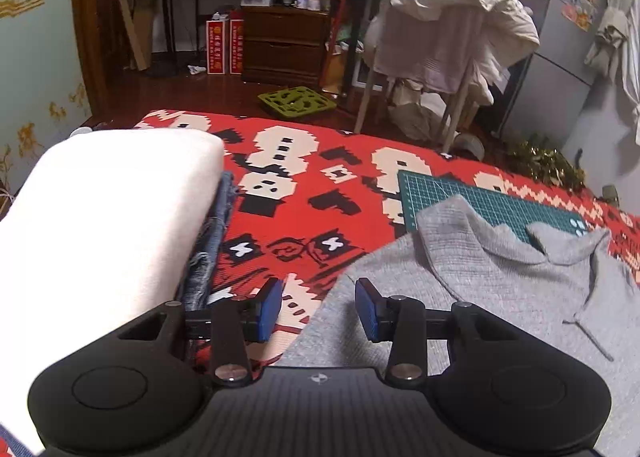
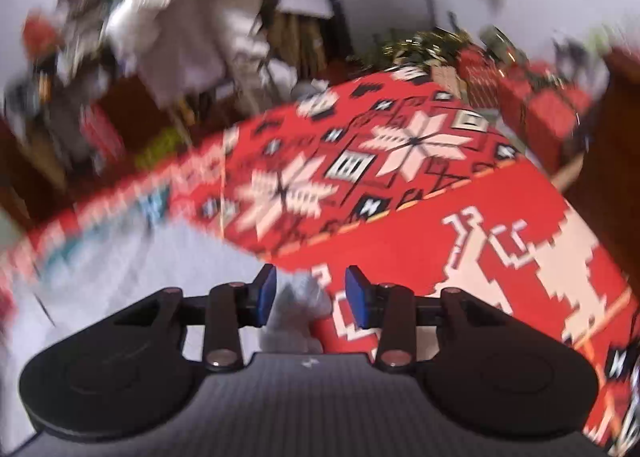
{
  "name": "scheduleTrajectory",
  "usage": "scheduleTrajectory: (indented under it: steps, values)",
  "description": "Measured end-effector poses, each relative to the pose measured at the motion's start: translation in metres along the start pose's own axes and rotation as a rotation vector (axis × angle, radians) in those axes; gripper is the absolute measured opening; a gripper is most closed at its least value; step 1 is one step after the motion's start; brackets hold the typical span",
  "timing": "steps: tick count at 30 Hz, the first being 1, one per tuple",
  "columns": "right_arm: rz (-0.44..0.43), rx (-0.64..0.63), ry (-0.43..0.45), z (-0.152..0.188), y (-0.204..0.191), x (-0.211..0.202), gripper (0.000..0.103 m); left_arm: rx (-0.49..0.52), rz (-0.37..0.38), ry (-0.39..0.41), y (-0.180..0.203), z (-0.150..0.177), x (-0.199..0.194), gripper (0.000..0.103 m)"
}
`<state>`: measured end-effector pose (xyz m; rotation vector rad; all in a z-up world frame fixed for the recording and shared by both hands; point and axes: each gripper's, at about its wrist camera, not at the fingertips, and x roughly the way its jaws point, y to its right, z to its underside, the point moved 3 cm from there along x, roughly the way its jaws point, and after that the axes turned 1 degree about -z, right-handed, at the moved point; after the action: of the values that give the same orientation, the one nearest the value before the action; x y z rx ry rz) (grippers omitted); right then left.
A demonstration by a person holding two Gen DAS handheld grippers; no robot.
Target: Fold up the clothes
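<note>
You're at the opening grasp: your left gripper [image 1: 316, 307] and right gripper [image 2: 310, 299], both half-spread and empty, straddle opposite edges of the grey knit sweater [image 1: 460, 289], so pinch each edge next.

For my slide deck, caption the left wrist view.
Left gripper open above grey garment edge on red patterned blanket.

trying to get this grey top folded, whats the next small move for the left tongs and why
Probably ease the left tongs down and close on the grey top's near edge: the pads stand apart with nothing pinched, and that edge lies between them on the red blanket.
</note>
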<state>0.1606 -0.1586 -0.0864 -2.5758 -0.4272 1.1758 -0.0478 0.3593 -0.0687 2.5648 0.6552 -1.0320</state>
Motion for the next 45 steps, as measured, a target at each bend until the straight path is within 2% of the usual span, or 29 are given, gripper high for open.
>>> scheduleTrajectory:
  steps: [3,7,14,19,24,27,31,35,36,38,41,45]
  values:
    - [0.03,0.005,0.0,-0.005,0.01,-0.008,0.037,-0.033,0.011,-0.013,-0.004,0.001,-0.005,0.04]
    - [0.048,-0.068,-0.084,0.005,0.008,0.003,0.031,-0.036,0.006,-0.026,-0.005,0.004,-0.018,0.04]
    - [0.043,-0.146,-0.078,0.01,-0.014,0.02,0.032,-0.034,0.039,-0.041,0.001,0.013,-0.048,0.04]
    - [0.029,-0.206,-0.08,0.012,-0.033,0.029,0.032,-0.006,0.029,-0.045,0.007,0.021,-0.063,0.041]
    - [0.051,-0.331,-0.061,0.02,-0.052,0.018,0.031,-0.02,0.044,-0.038,0.008,0.021,-0.066,0.044]
    - [0.04,-0.326,-0.043,0.019,-0.054,0.018,0.028,-0.012,0.041,-0.049,0.009,0.023,-0.062,0.044]
    - [0.032,-0.326,-0.02,0.018,-0.054,0.025,0.01,-0.01,0.038,-0.054,0.008,0.023,-0.059,0.044]
    - [0.002,-0.355,-0.028,0.022,-0.061,0.031,0.009,-0.019,0.041,-0.071,0.007,0.025,-0.051,0.045]
    - [0.005,-0.366,-0.028,0.023,-0.063,0.034,0.009,-0.019,0.039,-0.074,0.007,0.025,-0.05,0.045]
    - [0.016,-0.366,-0.02,0.023,-0.063,0.034,0.001,-0.018,0.035,-0.082,0.007,0.026,-0.048,0.045]
    - [0.059,-0.356,0.024,0.018,-0.059,0.024,0.001,-0.017,0.039,-0.077,0.007,0.025,-0.049,0.045]
    - [0.101,-0.252,0.053,0.007,-0.035,0.007,0.001,-0.014,0.036,-0.075,0.006,0.025,-0.05,0.045]
